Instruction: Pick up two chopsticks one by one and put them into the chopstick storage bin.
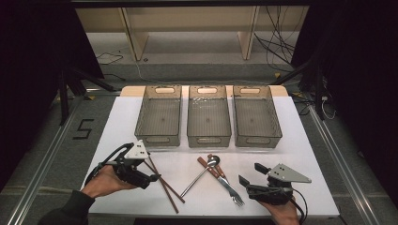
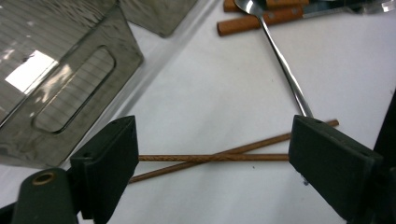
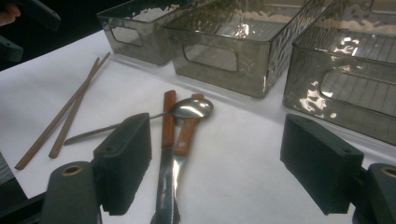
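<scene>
Looking down from the high view, the left gripper (image 1: 152, 177) hangs spread over the chopsticks (image 1: 165, 185), while the right gripper (image 1: 251, 174) sits spread just right of the fork (image 1: 231, 189). A "5" (image 1: 83, 129) marks the floor. Its own view shows the left gripper (image 2: 212, 154) with the crossed chopsticks (image 2: 212, 157) between its jaws. The right gripper (image 3: 215, 154) view shows knife (image 3: 164, 154) and fork (image 3: 183, 140) between open jaws, the spoon (image 3: 187, 108) beyond.

Light falls from above onto the white tabletop (image 1: 300, 154), bright against black surroundings on both sides. Ahead of the right tool (image 3: 215, 163), glare ripples on the clear bins (image 3: 327, 93) and glints off the spoon (image 3: 189, 108). Both tools' near jaws look soft; the high view is grainy, with faint shadows.
</scene>
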